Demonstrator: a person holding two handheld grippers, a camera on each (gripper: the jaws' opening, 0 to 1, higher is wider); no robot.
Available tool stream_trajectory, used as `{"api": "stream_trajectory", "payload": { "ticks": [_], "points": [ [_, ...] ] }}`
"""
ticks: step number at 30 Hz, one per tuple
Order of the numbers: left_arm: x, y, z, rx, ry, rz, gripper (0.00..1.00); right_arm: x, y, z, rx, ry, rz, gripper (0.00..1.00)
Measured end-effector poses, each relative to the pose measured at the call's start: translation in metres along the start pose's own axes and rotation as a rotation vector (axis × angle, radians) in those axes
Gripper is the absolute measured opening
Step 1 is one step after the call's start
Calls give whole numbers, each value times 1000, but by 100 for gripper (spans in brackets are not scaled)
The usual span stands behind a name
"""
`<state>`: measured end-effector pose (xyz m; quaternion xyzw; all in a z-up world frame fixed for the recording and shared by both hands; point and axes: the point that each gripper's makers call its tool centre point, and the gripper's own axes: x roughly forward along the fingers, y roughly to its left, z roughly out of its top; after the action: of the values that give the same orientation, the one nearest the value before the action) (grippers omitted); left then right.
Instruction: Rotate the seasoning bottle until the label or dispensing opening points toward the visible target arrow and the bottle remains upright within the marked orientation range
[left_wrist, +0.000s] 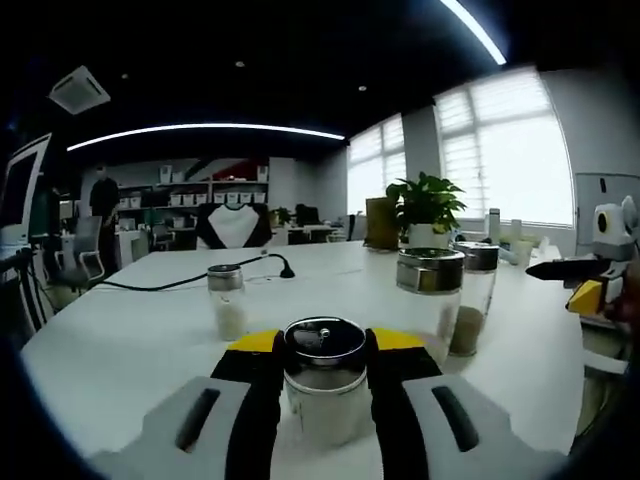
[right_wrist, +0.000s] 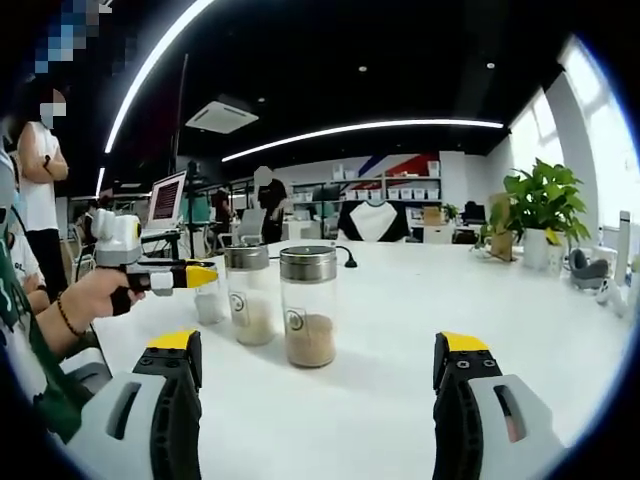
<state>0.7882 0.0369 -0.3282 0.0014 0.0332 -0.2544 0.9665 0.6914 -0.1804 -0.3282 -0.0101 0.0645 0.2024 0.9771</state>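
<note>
Left gripper: jaws closed around a glass seasoning bottle with a shiny metal lid, upright on the white table, near its closest edge. Pale powder fills its lower part.

Right gripper: jaws spread wide, nothing between them, above bare tabletop.

Further in, left gripper view: a small jar to the left, two taller jars to the right, one just behind the other. A black cable runs across the table's middle.

Far edge: potted plant. In the right gripper view, a hand holds the left gripper beside the jars.
</note>
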Motion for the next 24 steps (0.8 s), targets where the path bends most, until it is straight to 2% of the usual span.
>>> {"api": "stream_trajectory", "payload": {
  "ticks": [5,8,9,11,12,14,17,19,21,24],
  "points": [
    [2,2,1,-3,11,9,35,1,0,-2,-3,10,2,98],
    [2,2,3,-14,-2,17,52,1,-1,-3,-4,14,2,98],
    [0,7,2,-13,3,47,58,1,-1,-3,-4,13,2,98],
    [-2,9,7,26,-24,42,61,1,-1,-3,-5,11,2,98],
    [-4,11,7,16,-27,41,60,1,-1,-3,-5,12,1,98],
    [-6,7,16,-28,-74,-25,59,1,-2,-4,-4,12,-1,98],
    [-7,5,11,-123,-58,-106,60,1,-2,-4,-6,16,-2,98],
    [-9,7,9,-80,-52,-134,58,0,-2,-2,-15,13,-2,98],
    [-11,9,13,-84,-73,-160,58,-2,-2,-1,-18,9,-6,98],
    [-13,5,19,-87,-83,-265,57,-2,-3,0,-16,5,-8,98]
  ]
}}
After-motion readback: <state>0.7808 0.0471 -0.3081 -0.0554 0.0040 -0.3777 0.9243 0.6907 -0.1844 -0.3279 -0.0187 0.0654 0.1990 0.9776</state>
